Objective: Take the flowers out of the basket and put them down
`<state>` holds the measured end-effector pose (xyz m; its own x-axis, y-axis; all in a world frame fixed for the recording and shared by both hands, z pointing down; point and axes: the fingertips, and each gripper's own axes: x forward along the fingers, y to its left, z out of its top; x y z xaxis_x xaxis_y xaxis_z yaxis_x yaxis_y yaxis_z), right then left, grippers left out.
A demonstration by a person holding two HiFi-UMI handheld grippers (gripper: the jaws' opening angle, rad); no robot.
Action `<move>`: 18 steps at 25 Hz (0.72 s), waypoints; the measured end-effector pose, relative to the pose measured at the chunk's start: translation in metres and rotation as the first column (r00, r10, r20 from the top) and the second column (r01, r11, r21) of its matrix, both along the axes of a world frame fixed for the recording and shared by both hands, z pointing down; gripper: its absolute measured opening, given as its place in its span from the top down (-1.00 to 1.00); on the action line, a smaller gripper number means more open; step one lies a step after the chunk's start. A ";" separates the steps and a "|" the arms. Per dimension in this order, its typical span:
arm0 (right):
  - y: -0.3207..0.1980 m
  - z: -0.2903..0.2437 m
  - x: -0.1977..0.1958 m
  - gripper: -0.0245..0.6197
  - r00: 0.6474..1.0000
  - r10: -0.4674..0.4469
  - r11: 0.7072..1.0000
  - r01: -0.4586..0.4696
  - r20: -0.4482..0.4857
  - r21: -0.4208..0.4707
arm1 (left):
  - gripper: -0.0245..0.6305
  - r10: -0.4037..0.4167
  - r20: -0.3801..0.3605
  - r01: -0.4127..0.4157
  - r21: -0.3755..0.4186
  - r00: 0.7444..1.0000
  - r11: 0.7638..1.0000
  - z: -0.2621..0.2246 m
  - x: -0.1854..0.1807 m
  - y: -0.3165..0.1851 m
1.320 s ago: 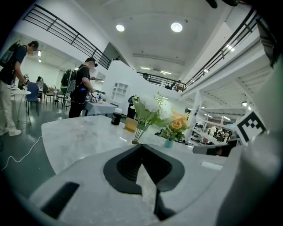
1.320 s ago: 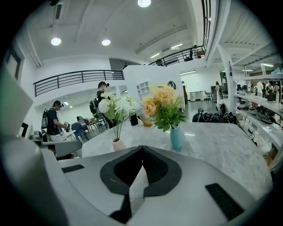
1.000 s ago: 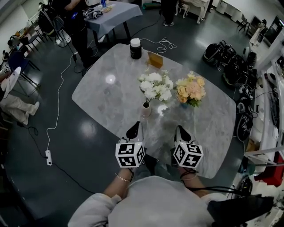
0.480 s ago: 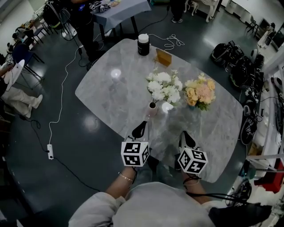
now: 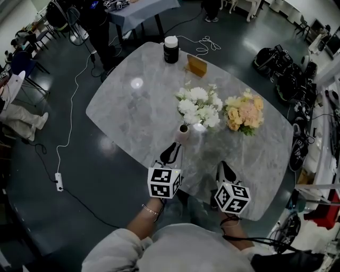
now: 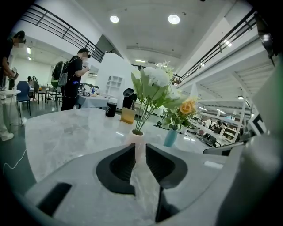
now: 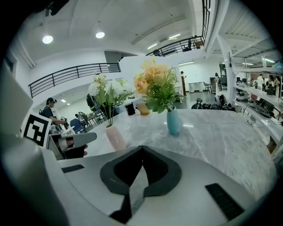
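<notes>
No basket shows in any view. White flowers (image 5: 199, 102) stand in a small pink vase (image 5: 183, 133) on the marble table (image 5: 127, 114). To their right are orange and yellow flowers (image 5: 243, 112) in a teal vase (image 7: 173, 120). My left gripper (image 5: 173, 148) points at the pink vase (image 6: 135, 136) from just short of it. Its jaws have just been opening and stand slightly open with nothing between them. My right gripper (image 5: 222, 166) is shut and empty near the table's front edge, aimed between the two vases.
A black jar with a white lid (image 5: 170, 49) and an amber box (image 5: 196, 65) sit at the table's far end. Cables and a power strip (image 5: 58, 183) lie on the floor at the left. Dark bags (image 5: 276, 64) are at the right, and people stand by another table (image 5: 138, 10).
The left gripper has moved closer to the pink vase and its jaws have parted a little. The right gripper has stayed shut and sunk slightly.
</notes>
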<state>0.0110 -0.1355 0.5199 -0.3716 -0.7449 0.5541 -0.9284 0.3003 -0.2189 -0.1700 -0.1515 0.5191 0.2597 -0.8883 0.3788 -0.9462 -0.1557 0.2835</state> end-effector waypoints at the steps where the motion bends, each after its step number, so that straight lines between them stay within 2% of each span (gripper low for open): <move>1: 0.000 0.001 0.000 0.90 1.000 0.003 1.000 -0.003 -0.002 -0.003 | 0.71 0.007 0.003 -0.007 -0.001 1.000 1.000 0.002 0.001 -0.002; 14: -0.009 0.014 -0.001 0.90 1.000 0.028 0.999 -0.029 -0.013 -0.037 | 0.39 0.067 0.035 -0.067 0.001 0.997 0.998 0.018 0.002 -0.036; 18: -0.010 0.016 -0.002 0.90 0.999 0.031 0.999 -0.031 -0.021 -0.043 | 0.26 0.112 0.072 -0.111 -0.018 0.991 0.994 0.028 0.004 -0.042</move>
